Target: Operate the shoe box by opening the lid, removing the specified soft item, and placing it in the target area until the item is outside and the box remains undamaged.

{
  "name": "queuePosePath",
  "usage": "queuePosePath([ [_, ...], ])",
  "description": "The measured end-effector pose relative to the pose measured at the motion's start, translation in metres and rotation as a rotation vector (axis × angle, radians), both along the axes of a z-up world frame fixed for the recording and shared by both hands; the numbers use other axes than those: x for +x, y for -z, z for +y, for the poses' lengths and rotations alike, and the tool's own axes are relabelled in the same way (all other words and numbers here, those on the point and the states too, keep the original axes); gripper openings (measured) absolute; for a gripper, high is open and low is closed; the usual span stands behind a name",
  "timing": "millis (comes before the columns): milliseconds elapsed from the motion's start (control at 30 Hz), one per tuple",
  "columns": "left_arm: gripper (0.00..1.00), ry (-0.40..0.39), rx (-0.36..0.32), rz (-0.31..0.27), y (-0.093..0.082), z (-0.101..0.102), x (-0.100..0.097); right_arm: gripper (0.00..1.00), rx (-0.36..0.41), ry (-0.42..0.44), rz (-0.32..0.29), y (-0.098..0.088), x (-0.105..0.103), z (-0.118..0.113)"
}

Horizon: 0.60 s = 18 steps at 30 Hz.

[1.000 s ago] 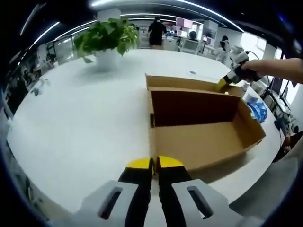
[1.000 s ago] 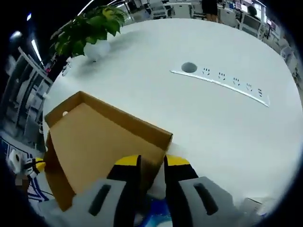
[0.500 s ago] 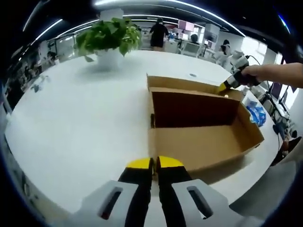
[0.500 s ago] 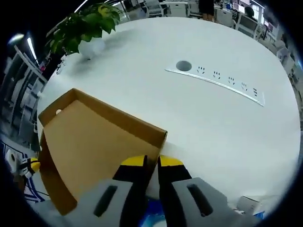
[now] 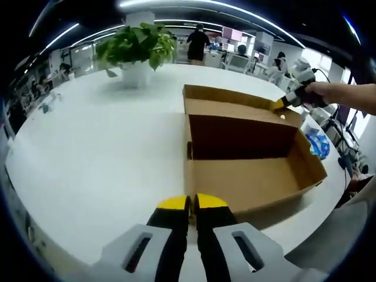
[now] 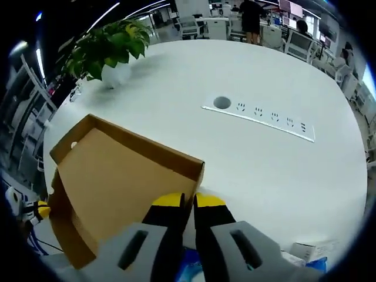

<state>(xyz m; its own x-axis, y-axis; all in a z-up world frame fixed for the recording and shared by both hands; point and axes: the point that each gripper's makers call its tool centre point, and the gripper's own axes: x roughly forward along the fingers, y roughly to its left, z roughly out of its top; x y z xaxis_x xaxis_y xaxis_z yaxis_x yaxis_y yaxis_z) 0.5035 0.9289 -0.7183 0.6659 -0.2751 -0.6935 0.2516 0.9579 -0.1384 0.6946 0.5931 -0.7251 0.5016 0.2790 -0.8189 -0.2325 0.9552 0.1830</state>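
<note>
A: On the white table (image 5: 100,147), where is the shoe box (image 5: 247,158)?

B: Just ahead of the left gripper (image 5: 192,202), jaws together, empty. Its long axis runs rightward.

A: And the lid (image 6: 117,176)?

B: Raised; the right gripper (image 6: 188,201) pinches its far edge, so it's nearer. No soft item visible inside, no readable writing.

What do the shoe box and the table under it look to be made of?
Shoe box: plain brown cardboard, matte, with thin folded walls and raw cut edges, its lid the same. Table: a smooth white top with a soft sheen, likely laminate or painted board; the pictures leave that open.
</note>
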Motion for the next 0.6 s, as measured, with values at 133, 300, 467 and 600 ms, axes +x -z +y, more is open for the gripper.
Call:
queuePosePath([
  [133,0.0,0.004,0.004,0.004,0.0,0.0,0.0,0.03,0.009,-0.003,-0.023,-0.01,0.001,-0.001],
  [300,0.0,0.005,0.005,0.005,0.0,-0.001,0.0,0.03,0.017,-0.011,-0.056,-0.024,0.0,-0.001],
  [467,0.01,0.01,0.007,0.007,0.0,-0.001,0.0,0.02,0.034,-0.017,-0.095,-0.039,0.0,0.0],
  [600,0.01,0.013,0.006,0.009,0.0,-0.002,-0.001,0.02,0.048,-0.026,-0.137,-0.055,-0.001,0.003],
])
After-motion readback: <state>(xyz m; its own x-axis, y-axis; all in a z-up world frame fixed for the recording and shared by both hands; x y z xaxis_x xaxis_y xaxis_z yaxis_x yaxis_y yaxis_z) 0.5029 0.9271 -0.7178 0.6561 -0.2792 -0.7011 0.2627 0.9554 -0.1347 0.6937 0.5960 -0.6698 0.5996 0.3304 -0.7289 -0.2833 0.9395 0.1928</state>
